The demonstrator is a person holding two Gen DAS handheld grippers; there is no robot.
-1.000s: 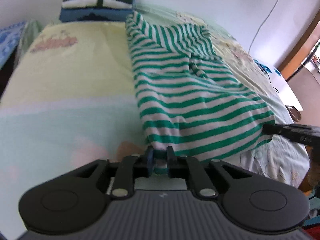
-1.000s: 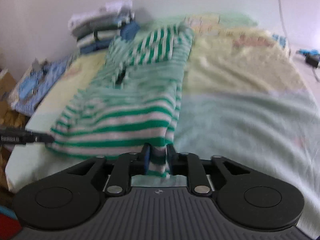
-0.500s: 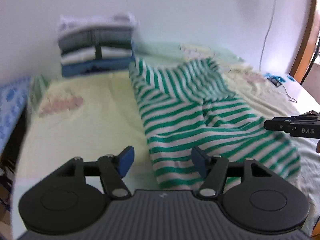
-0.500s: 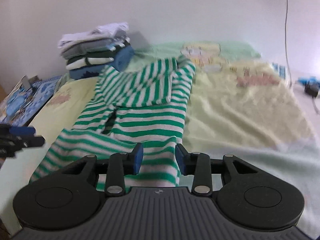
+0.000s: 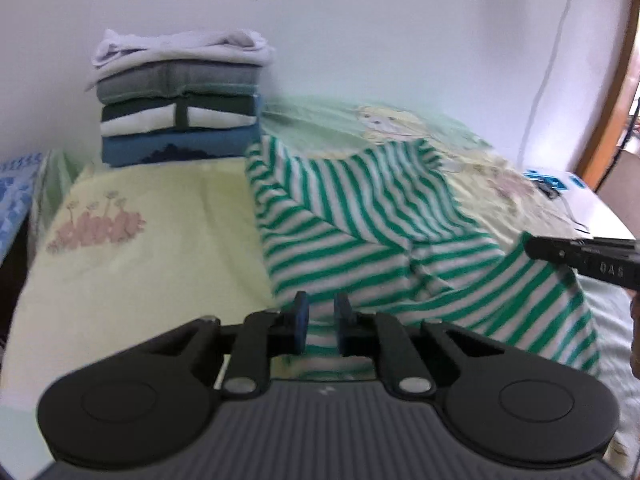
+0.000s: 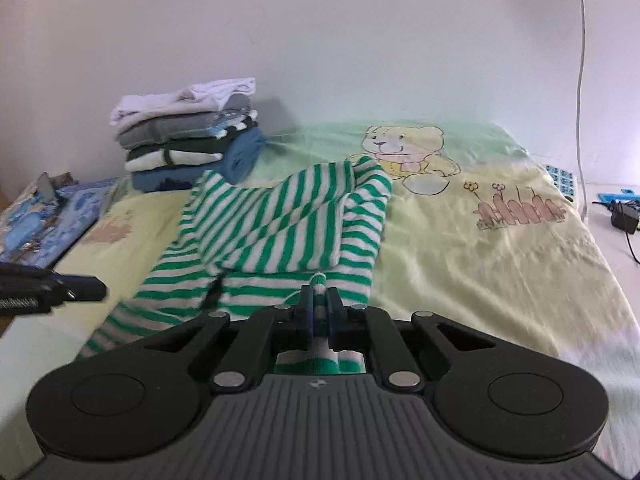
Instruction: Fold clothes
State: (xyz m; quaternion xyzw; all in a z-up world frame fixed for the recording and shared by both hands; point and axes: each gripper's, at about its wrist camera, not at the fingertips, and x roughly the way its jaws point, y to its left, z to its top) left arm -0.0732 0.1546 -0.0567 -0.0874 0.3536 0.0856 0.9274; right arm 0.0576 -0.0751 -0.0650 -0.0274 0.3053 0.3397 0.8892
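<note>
Right hand-held gripper (image 6: 319,310): blue pads pinching near hem of green-and-white striped knit shirt (image 6: 280,232). Left hand-held gripper (image 5: 321,320): pads close together, striped hem between them, contact hard to confirm. Shirt spreads ahead of both on pale yellow-green cartoon-print bed sheet (image 6: 480,272), sleeves folded across body. Beyond, left of shirt collar: stack of folded clothes (image 5: 178,100) against white wall (image 6: 320,40).

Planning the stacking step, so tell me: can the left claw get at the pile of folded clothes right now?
Probably not yet. The left claw is shut on the striped shirt's near hem, and the pile of folded clothes sits far back by the wall, though open bedspread lies between.
</note>
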